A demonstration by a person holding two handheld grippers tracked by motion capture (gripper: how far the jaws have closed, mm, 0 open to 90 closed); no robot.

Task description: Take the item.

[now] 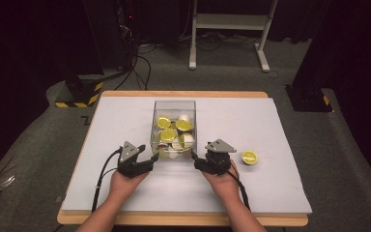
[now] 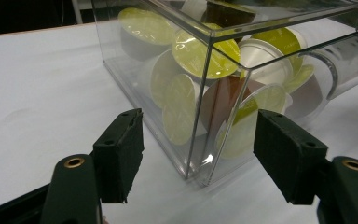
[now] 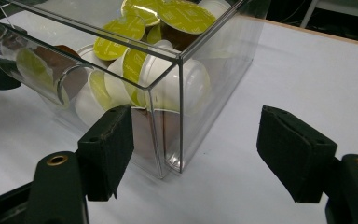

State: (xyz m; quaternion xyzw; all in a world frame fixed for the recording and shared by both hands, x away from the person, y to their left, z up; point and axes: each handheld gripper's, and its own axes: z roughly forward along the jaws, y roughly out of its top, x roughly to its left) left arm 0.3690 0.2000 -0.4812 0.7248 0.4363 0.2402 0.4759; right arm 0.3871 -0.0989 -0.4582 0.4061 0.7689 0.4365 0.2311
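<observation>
Tongs on both sides stood wide and held nothing. The left tongs (image 1: 150, 158) straddled the near left corner of the clear box (image 1: 174, 104), and the right tongs (image 1: 196, 159) straddled its near right corner; no pad pressed the plastic. The box sat at the middle of the tabletop (image 1: 270, 183), heaped with capsules (image 1: 168, 135), while 1 loose capsule (image 1: 249, 157) lay on the sheet just right of the right hand. Corner grips looked risky: smooth walls could slide out of the pads (image 2: 121, 154), and uneven lifting by the 2 hands would likely tip the box and spill capsules over its open top.
</observation>
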